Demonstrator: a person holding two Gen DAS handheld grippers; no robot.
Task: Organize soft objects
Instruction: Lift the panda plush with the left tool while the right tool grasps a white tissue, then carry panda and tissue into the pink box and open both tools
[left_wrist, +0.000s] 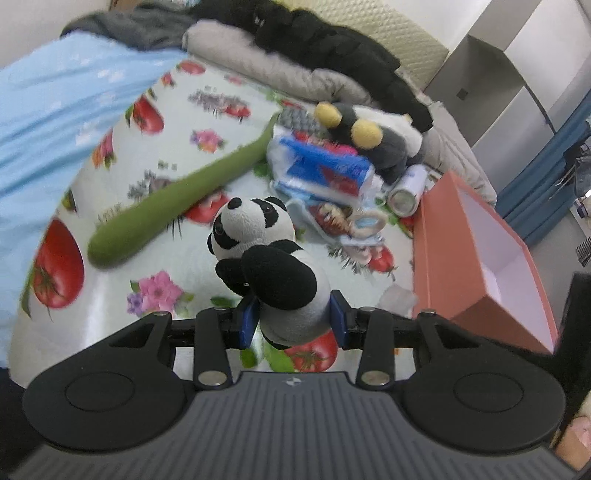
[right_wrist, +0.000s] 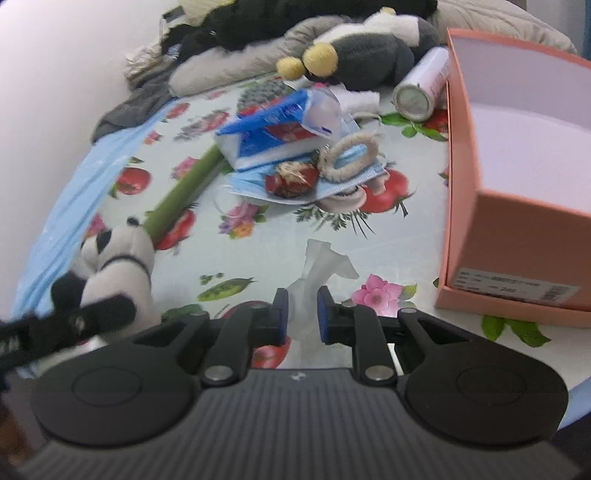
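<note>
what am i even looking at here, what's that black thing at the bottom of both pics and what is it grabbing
The black thing is a hand-held two-finger gripper; a person carries one in each hand. Each picture comes from a fisheye camera on one gripper, looking along its fingers.

In the left view, the left gripper is closed on a panda plush. In the right view, the right gripper pinches a crumpled white tissue.

Both are over a flowered tablecloth. On it lie a long green plush, a blue tissue pack, a penguin plush, a spray can, a face mask and an open pink shoebox.
</note>
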